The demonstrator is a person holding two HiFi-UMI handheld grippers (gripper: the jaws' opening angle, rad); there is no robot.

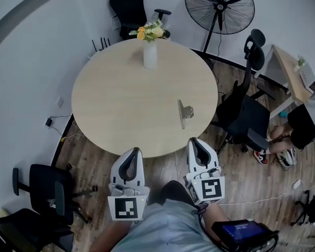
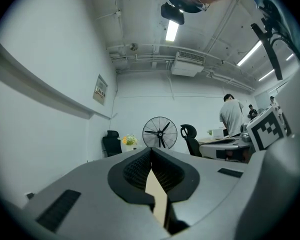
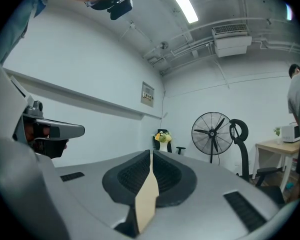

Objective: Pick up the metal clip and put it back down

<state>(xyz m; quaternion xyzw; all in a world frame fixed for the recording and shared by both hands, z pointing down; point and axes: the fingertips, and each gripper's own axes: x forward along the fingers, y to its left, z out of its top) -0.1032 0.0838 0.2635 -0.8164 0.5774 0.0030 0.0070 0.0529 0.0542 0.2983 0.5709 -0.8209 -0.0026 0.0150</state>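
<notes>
On the far side of the round table (image 1: 121,104), a white vase (image 1: 150,55) is standing upright and holding a small bunch of yellow and white flowers (image 1: 149,32). It is the only container showing. The tabletop is looking smooth and pale, like a light wood laminate.

Right of the table's centre, the metal clip (image 1: 184,112) is lying flat on the bare surface. It is well apart from the vase and untouched by either gripper. It is showing as a long grey strip with a small handle sticking out to its right.

At the near edge, the left gripper (image 1: 132,152) and the right gripper (image 1: 195,142) are pointing toward the table from just off its rim. The left gripper's (image 2: 151,151) jaws are sitting closed tip to tip, with nothing between the ribbed black pads (image 2: 135,170). The right gripper's (image 3: 150,154) jaws are likewise pressing together and gripping nothing. Both bodies are looking like smooth grey plastic.

Black-and-white square markers (image 1: 212,188) are showing on the gripper cubes. A small wall sign (image 3: 147,94) is hanging above the flowers in the right gripper view, its print too small to read. A black wire-guard fan (image 1: 219,7) is standing behind the table.
</notes>
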